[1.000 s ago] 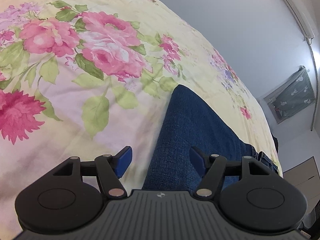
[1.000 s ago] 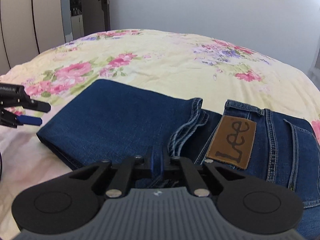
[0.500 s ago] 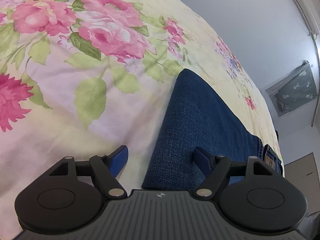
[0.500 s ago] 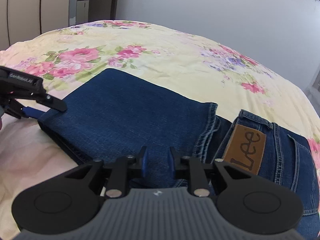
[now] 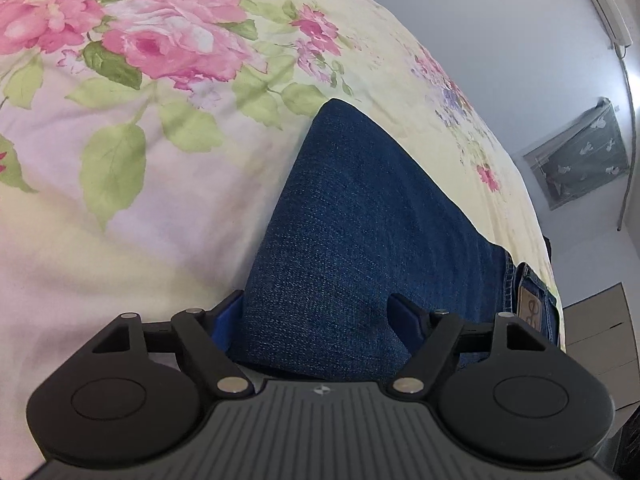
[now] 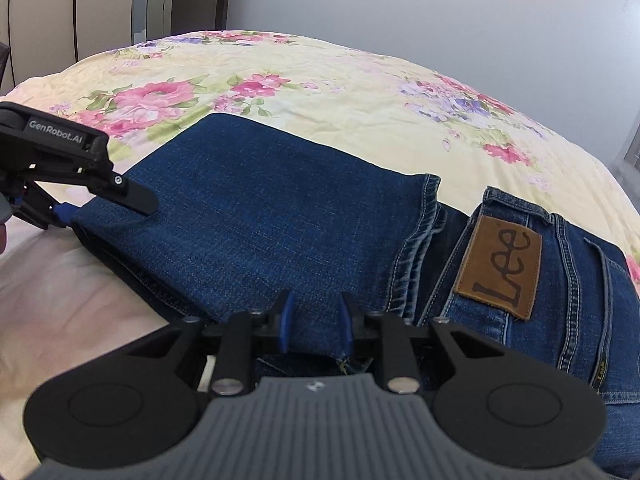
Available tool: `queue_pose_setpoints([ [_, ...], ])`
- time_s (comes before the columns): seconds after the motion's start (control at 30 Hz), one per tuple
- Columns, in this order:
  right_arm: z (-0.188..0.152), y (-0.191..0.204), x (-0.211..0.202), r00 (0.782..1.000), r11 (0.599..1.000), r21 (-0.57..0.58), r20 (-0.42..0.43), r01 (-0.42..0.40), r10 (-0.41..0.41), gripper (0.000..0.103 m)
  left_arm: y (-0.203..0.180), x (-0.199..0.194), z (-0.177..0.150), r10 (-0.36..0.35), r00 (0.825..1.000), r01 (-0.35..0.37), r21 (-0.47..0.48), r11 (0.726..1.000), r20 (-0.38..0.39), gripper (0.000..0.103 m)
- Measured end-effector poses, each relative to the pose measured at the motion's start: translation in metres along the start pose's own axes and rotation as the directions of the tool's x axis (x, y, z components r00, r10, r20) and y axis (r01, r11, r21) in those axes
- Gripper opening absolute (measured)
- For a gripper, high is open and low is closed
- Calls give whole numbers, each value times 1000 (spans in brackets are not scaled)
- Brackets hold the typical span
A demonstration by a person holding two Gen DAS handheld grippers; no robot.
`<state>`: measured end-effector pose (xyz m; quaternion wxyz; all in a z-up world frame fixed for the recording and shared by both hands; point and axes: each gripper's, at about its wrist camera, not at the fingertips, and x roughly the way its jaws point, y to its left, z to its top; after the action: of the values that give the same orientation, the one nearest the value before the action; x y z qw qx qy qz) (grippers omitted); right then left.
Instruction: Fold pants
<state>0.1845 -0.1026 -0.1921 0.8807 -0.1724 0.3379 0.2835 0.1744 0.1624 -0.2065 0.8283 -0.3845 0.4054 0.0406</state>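
Observation:
Dark blue jeans (image 6: pixel 280 224) lie folded on the flowered bedspread (image 6: pixel 320 92), legs laid over toward the waistband with its brown Lee patch (image 6: pixel 500 268). My left gripper (image 5: pixel 320 316) is open, its jaws straddling the folded end of the jeans (image 5: pixel 352 220); it shows at the left of the right wrist view (image 6: pixel 108 204), one finger above the fold and one below. My right gripper (image 6: pixel 314 320) is open a little, its blue pads on either side of the near edge of the folded leg.
The bed spreads wide to the left and beyond the jeans (image 5: pixel 120 160). A white wall and wardrobe doors (image 6: pixel 100 8) stand behind it. An air conditioner (image 5: pixel 604 0) and a covered window (image 5: pixel 580 164) are on the far wall.
My left gripper moved forward so the fold now lies between its open jaws. My right gripper opened from shut and moved in over the near edge of the leg.

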Motion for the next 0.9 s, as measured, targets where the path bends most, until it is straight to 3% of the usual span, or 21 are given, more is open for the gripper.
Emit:
queue_pose_setpoints([
  [0.17,-1,0,-1,1000,1000,5,3,0,0,20,-4,-4,-1,55,998,-55,56,997,2,54],
  [0.23,-1,1,-1,1000,1000,5,3,0,0,20,-4,-7,-2,46,999,-47,63,997,7,35],
  [0.3,-2,1,-2,1000,1000,4,3,0,0,20,-6,-12,-2,24,1000,-25,60,998,15,28],
  [0.47,2,3,-9,1000,1000,-1,18,-2,2,20,-11,-24,0,-9,999,7,46,999,37,25],
  [0.67,0,1,-20,994,999,6,104,33,-33,21,-25,-33,1,-1,998,-4,87,996,63,25],
  [0.77,-8,-7,0,997,997,18,19,73,-74,18,-29,-31,-1,4,998,-9,92,996,58,25],
  [0.9,-6,-9,2,998,998,15,14,69,-69,19,-35,-38,-1,-4,997,-5,113,994,83,25],
])
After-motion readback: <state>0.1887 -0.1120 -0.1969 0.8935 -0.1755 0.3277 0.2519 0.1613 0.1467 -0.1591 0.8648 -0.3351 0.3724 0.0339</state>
